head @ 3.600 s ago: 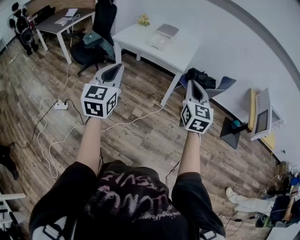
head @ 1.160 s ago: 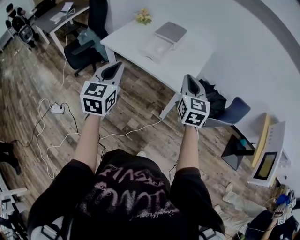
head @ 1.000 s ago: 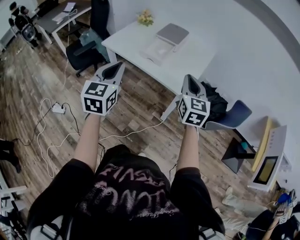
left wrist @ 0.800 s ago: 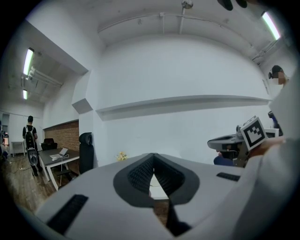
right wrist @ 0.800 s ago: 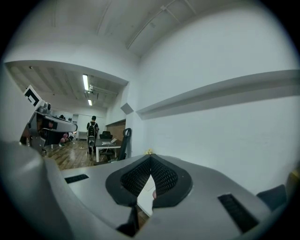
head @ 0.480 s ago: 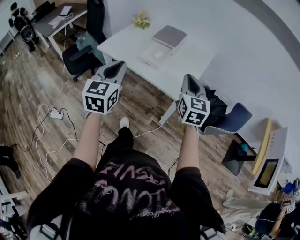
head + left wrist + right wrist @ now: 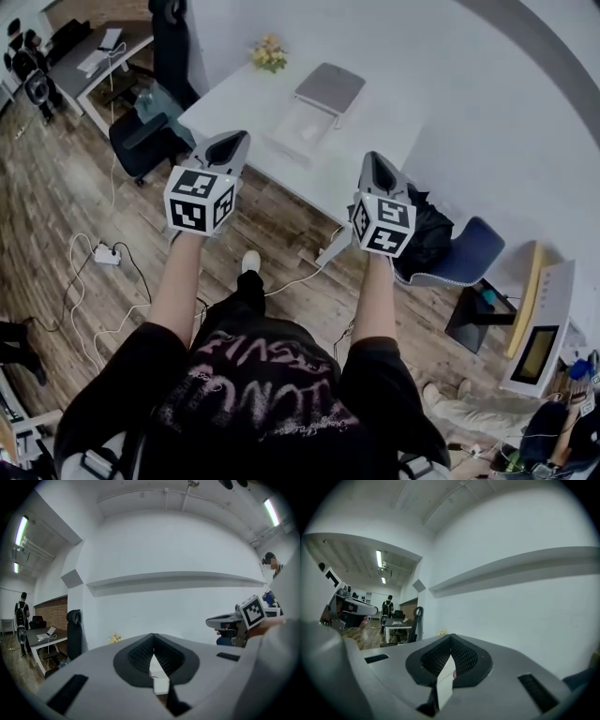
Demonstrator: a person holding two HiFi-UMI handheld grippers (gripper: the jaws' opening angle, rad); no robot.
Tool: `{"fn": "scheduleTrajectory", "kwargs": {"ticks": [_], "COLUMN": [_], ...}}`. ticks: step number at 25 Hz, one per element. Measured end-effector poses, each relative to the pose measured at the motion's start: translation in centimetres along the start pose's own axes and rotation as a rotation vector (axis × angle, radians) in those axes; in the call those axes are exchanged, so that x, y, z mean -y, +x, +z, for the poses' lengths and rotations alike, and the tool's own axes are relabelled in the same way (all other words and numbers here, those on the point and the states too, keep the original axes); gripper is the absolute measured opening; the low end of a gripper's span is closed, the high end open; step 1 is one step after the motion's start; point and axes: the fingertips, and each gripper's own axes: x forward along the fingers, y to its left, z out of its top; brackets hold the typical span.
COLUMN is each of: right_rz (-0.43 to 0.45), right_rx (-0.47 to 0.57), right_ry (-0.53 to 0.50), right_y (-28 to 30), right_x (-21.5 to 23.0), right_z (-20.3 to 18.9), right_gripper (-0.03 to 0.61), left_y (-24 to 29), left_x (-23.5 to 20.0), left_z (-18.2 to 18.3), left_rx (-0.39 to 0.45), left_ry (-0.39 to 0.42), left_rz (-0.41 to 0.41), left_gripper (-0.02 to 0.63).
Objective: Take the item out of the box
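On white table [image 7: 398, 122] by wall [image 7: 487, 75]: box [image 7: 304, 127] & flowers [image 7: 269, 53].

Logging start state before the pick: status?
Left gripper and right gripper both shut, empty. Box on white table ahead, not yet reached. Nothing seen in the way.

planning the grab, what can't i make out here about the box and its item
1. What the box holds: head view, too small and far to tell.
2. Box in left gripper view: the left gripper itself covers it; only a white sliver shows.
3. Box in right gripper view: the right gripper covers it likewise.
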Motion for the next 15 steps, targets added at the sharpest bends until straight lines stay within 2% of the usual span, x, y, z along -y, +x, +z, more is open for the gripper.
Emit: {"fn": "scheduleTrajectory", "kwargs": {"ticks": [9, 15], "right_rz": [-0.058, -0.103], "right_rx": [-0.032, -0.043], "right_ry": [0.005, 0.013], "right_y": [7.9, 13.4], "right_x": [0.8, 1.2], "right_z": [-0.2, 0.4], "right_gripper": [0.008, 0.008], "left_y": [7.6, 13.2], "left_x": [-5.2, -9.0], "left_z": [-1.1, -0.4], "left_rx": [-0.056, -0.066], "left_ry": [-0.012, -0.017], "left_rz": [-0.063, -0.116], "left_gripper": [0.002, 0.002]}}
